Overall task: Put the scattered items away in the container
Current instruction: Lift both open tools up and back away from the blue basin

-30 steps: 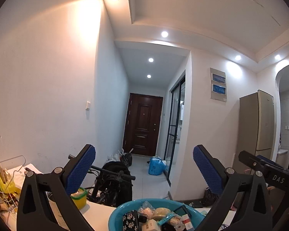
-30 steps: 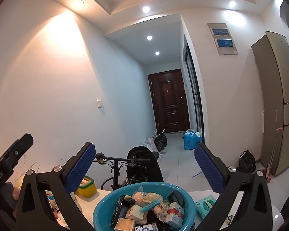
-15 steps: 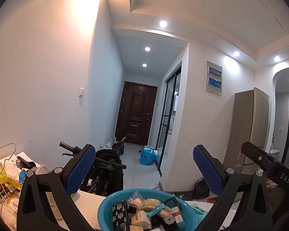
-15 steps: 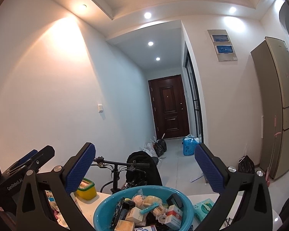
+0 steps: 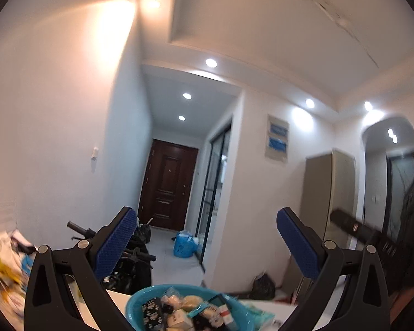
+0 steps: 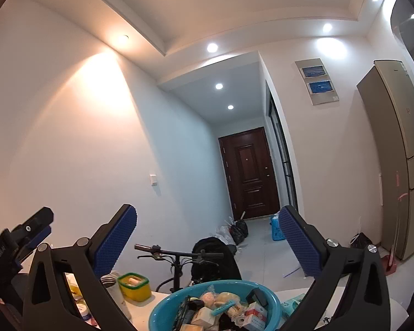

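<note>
A teal plastic basin (image 6: 162, 307) sits on the white table (image 6: 143, 314) below my grippers, filled with several small boxes, packets and a patterned black item. It also shows in the left wrist view (image 5: 135, 303), blurred. My left gripper (image 5: 207, 245) is open and empty, raised above the basin. My right gripper (image 6: 207, 242) is open and empty, also raised above it. The left gripper's body shows at the left edge of the right wrist view (image 6: 19, 240); the right one shows at the right of the left wrist view (image 5: 372, 237).
A yellow box with a green rim (image 6: 133, 285) and a metal cup (image 6: 110, 282) stand left of the basin. A teal tissue pack (image 6: 294, 303) lies to its right. Cluttered items (image 5: 2, 270) fill the table's left end. A bicycle (image 6: 179, 259) stands behind the table.
Both grippers have tilted upward and risen; the basin sits lower in both views. The left wrist view is now blurred from motion. Both stay open and empty.
</note>
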Tool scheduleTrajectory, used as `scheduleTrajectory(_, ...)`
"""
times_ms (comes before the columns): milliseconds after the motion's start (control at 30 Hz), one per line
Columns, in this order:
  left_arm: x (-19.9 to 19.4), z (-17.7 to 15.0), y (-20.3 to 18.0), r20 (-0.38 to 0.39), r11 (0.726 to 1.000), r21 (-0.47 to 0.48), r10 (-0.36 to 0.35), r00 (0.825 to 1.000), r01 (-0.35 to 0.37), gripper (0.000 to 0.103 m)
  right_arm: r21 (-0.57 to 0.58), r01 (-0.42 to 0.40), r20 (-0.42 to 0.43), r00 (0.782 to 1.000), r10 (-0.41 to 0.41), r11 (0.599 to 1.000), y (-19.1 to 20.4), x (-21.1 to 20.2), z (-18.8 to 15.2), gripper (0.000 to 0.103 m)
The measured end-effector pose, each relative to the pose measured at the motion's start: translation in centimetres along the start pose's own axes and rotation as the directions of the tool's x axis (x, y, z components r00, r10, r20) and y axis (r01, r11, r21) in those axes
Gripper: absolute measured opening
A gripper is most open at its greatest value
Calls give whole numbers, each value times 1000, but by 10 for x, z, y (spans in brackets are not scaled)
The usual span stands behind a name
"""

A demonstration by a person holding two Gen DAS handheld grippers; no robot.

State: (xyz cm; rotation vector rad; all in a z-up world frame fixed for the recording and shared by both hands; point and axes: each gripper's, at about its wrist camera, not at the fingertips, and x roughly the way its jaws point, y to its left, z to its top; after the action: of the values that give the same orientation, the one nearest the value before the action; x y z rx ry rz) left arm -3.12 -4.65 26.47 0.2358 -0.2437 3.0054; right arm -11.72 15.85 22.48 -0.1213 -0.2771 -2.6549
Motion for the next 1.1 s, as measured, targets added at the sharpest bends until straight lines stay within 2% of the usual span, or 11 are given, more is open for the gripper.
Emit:
scheduleTrajectory(67,-3,3,-14,-11,997,72,24,1000,-23,103,37,-65,-13,998,65,997,1,-9,6,103)
scheduleTrajectory(167,-17,3,-28,29,983,161,87,996,-91,103,29,-78,-44,996,79,997,11,-18,8,103)
scheduleTrajectory(267,-37,1,-31,55,981,154,110,992,-118,103,-43,-38,-58,998,36,998,21,-32,3,103)
scheduleTrajectory(433,-56,-7,-30,-37,987,141,77,996,-71,103,-40,47,-41,998,-49,998,22,-62,0,103)
scheduleTrajectory(533,-61,-13,-33,-80,980,169,119,990,-104,103,-11,50,-62,997,-51,999,20,-73,3,103)
scheduleTrajectory(700,-83,-19,-34,-84,973,177,164,983,-147,103,-28,48,-105,993,-50,998,26,-95,-1,103)
scheduleTrajectory(933,-117,-34,-26,-168,985,109,150,974,-133,103,-64,66,-147,986,-74,996,38,-126,-21,103)
scheduleTrajectory(1033,-129,-48,-29,-132,964,175,225,965,-201,103,-72,89,-147,984,-99,993,40,-135,-31,103)
scheduleTrajectory(1100,-131,-58,-32,-158,959,205,228,961,-194,103,-90,103,-148,982,-116,991,43,-138,-37,103)
